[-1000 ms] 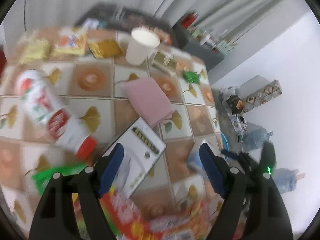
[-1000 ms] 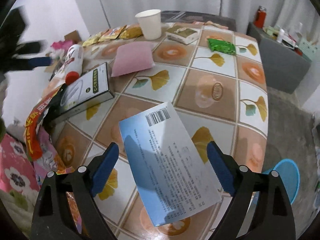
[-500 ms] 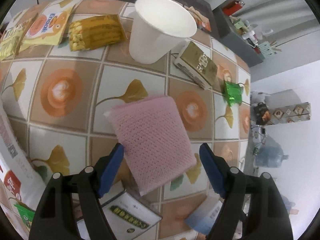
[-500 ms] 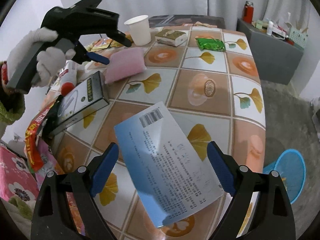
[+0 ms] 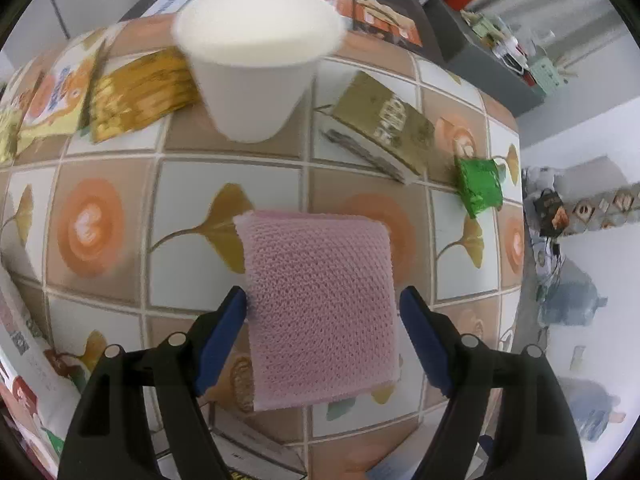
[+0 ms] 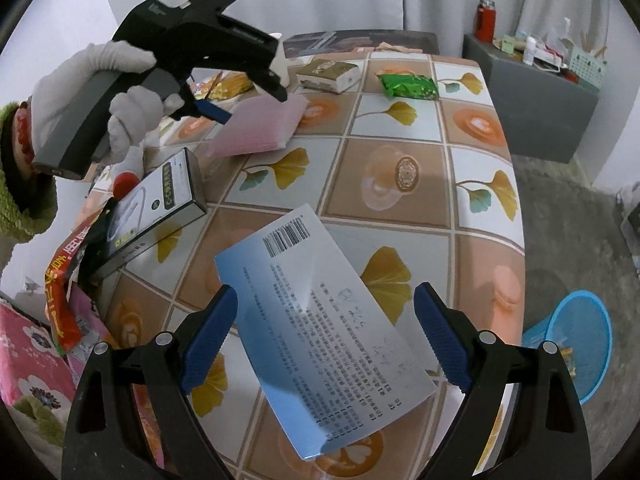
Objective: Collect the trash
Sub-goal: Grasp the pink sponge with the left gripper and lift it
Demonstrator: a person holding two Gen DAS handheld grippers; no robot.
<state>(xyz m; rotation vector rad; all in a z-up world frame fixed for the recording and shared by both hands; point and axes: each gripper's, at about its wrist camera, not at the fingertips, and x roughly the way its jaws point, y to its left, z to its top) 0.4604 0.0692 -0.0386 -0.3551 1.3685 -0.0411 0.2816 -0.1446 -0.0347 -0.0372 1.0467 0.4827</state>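
We've got the left gripper (image 5: 322, 306) spread wide, its blue pads either side of the pink sponge pad (image 5: 320, 304) at centre of the left wrist view; left pad looks just at the sponge's edge, right pad just beside it, contact can't be told. Sponge lies flat on the tiled table (image 5: 192, 160). Above it, top centre, a white paper cup (image 5: 256, 60) stands upright, blurred. Right of the cup: an olive-gold box (image 5: 384, 128), then a green wrapper (image 5: 480, 190) at mid right. Upper left: yellow snack packets (image 5: 132, 96).

In the right wrist view, our right gripper (image 6: 326, 318) is also spread, nothing pinched; a blue-white printed card w/ barcode (image 6: 320, 312) lies on the table between & below its fingers, tilted diagonally. Upper left there, a white-gloved hand (image 6: 100, 96) holds the left gripper over the sponge. Mid left: a black-and-white box (image 6: 156, 208). Lower right, off the table: a blue basket (image 6: 580, 344) on the floor.
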